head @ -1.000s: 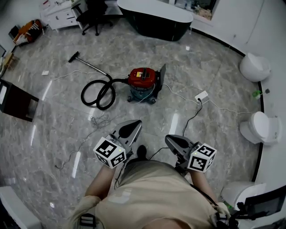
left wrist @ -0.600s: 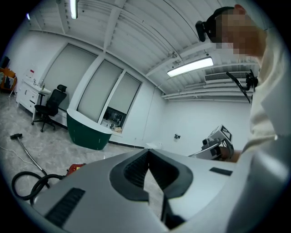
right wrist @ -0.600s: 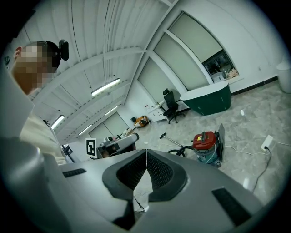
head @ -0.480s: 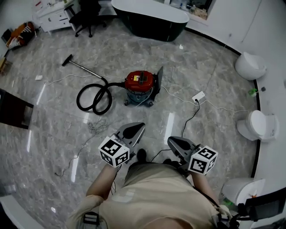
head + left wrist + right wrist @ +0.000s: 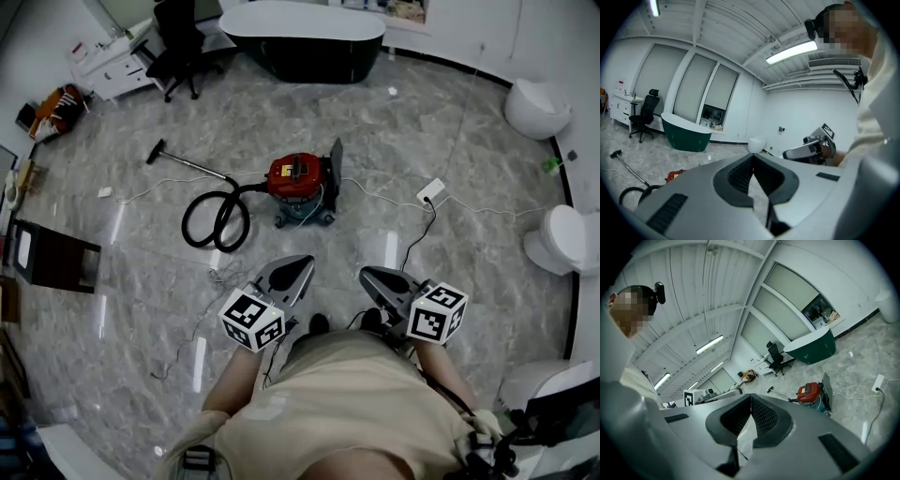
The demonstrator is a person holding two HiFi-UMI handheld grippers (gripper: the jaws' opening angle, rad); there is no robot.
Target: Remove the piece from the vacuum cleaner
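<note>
left gripper [image 5: 302, 264] and right gripper [image 5: 367, 276] are held side by side at the person's waist, each with jaws pressed together on nothing; the red canister vacuum cleaner [image 5: 298, 175] stands well ahead on the marble floor [image 5: 141, 281]; its black hose [image 5: 214, 217] coils to its left, ending at a floor nozzle [image 5: 156, 150]

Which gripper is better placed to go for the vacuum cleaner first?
Left, marginally. Both grippers are shut, empty and well short of the vacuum cleaner, but the left gripper points almost straight at it; the right gripper sits off to its side.
</note>
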